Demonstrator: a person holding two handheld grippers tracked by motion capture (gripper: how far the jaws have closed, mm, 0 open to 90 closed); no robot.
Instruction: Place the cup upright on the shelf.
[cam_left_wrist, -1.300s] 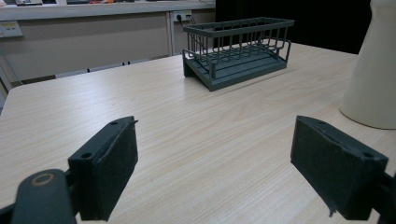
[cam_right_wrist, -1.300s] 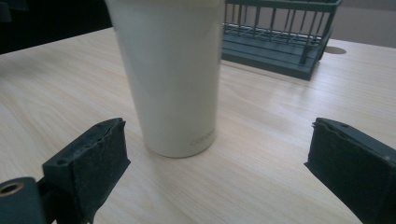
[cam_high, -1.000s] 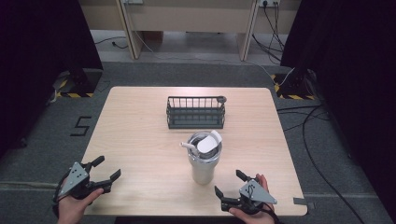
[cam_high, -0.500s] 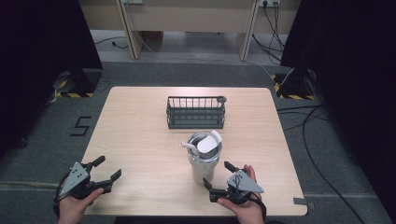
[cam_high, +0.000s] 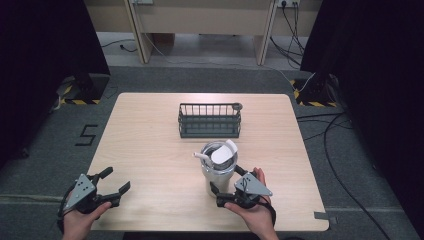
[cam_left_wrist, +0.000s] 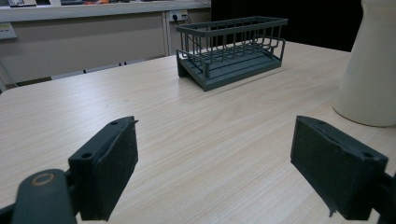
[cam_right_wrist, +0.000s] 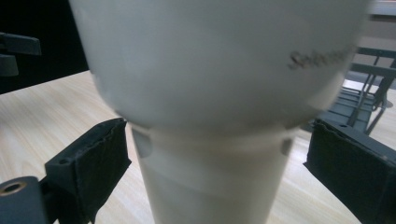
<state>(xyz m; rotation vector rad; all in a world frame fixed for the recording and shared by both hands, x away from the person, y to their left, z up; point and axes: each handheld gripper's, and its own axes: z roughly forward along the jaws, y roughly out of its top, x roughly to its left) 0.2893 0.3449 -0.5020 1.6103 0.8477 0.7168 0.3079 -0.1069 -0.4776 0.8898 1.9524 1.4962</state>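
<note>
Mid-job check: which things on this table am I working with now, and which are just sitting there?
In the job:
- tumbler, lid on, standing between the open jaws of the right hand-held gripper
- right hand-held gripper

Just lying about:
- wire rack at the table's far side
- left hand-held gripper, open, holding nothing

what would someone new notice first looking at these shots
Most striking is the cream tumbler standing near the front middle of the wooden table, with the right gripper open and its jaws on either side of the tumbler's narrow base, not yet closed. Behind it sits an empty dark wire rack, while the left gripper rests open at the front left corner.
</note>
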